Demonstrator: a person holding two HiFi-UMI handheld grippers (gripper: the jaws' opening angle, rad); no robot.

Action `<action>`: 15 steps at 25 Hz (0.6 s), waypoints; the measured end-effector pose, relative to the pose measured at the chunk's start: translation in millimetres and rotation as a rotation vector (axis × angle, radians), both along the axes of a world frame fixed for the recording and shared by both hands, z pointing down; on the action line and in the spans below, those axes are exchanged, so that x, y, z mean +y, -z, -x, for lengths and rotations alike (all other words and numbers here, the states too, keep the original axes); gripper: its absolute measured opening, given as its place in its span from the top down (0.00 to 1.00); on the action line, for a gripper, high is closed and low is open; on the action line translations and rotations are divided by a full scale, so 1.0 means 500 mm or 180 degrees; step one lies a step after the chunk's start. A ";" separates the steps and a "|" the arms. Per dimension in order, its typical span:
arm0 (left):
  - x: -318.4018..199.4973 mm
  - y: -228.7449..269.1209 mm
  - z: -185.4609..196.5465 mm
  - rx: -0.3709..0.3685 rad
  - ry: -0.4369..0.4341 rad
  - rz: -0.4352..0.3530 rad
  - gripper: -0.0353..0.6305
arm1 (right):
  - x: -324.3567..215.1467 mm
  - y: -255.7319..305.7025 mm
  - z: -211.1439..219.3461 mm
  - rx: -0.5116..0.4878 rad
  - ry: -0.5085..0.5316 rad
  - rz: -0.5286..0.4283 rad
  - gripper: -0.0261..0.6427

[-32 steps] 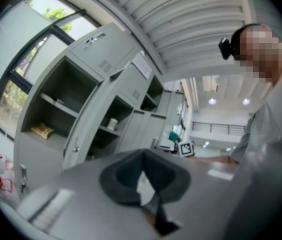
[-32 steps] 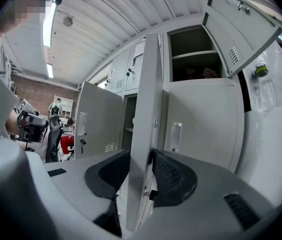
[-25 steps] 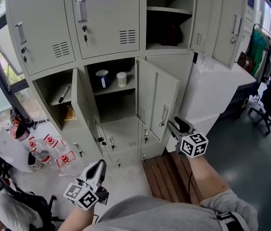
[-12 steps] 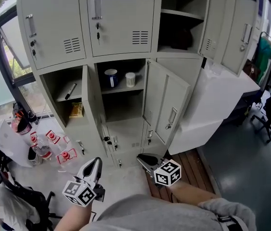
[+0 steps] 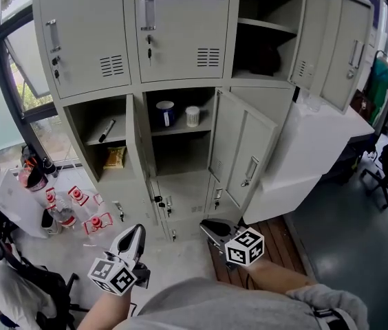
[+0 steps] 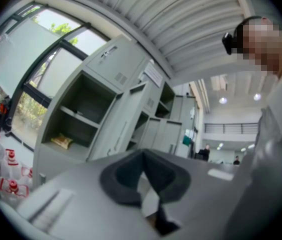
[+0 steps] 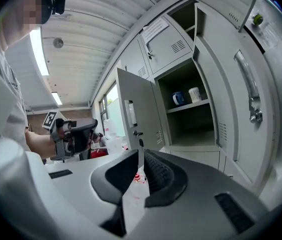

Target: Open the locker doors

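Lockers: the grey locker bank (image 5: 133, 88) stands right in front of you, well beyond both grippers.
Opened so far: top-right door (image 5: 331, 40) swung wide. Middle row: the left compartment (image 5: 104, 153) and the centre compartment (image 5: 180, 153) stand open, and the right door (image 5: 249, 158) hangs out toward you.
Still closed: top-left door (image 5: 84, 36) and top-centre door (image 5: 180, 29), both flush with keys in the locks. The bottom-row doors (image 5: 180, 194) look shut too, though the open doors above partly hide them.
Progress: roughly half by your count of doors; two upper and the low row remain.
Right gripper (image 5: 210, 226): low, in front of the bottom row and touching nothing. Its jaws have just been closing and now sit nearly together with nothing between them.
Left gripper (image 5: 137, 231): also low and clear of the lockers, jaws together and empty.
Next, likely: the bottom doors sit nearest your right gripper; you'd need the jaws parted before taking a key or handle.
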State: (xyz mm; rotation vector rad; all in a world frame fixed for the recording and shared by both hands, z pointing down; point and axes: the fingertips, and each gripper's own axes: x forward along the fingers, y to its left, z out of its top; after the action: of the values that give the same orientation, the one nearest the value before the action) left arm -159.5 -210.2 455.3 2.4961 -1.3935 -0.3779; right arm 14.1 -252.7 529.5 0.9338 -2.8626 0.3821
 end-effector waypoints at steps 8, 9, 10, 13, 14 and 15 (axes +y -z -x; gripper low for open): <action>0.005 0.004 -0.002 -0.0025 -0.0020 -0.0008 0.94 | 0.003 0.009 0.002 0.0003 0.0004 -0.0039 0.91; 0.005 0.003 -0.001 -0.0019 -0.0020 -0.0010 0.94 | 0.003 0.009 0.002 0.0005 -0.0005 -0.0039 0.91; 0.005 0.002 0.001 -0.0012 -0.0018 -0.0010 0.94 | 0.002 0.010 0.002 0.0004 -0.0015 -0.0039 0.91; 0.006 0.004 0.003 -0.0008 -0.0015 -0.0008 0.94 | 0.000 0.015 0.003 -0.0009 -0.0035 -0.0042 0.91; 0.007 0.005 0.003 -0.0005 -0.0015 -0.0007 0.94 | 0.000 0.015 0.004 -0.0016 -0.0037 -0.0045 0.92; 0.007 0.005 0.002 0.0001 -0.0017 -0.0007 0.94 | 0.000 0.015 0.004 -0.0022 -0.0038 -0.0049 0.92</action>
State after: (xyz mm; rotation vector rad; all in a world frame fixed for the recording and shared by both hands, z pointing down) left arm -160.7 -206.6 452.8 2.5010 -1.3869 -0.3788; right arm 11.9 -252.7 521.8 0.9544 -2.8713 0.3657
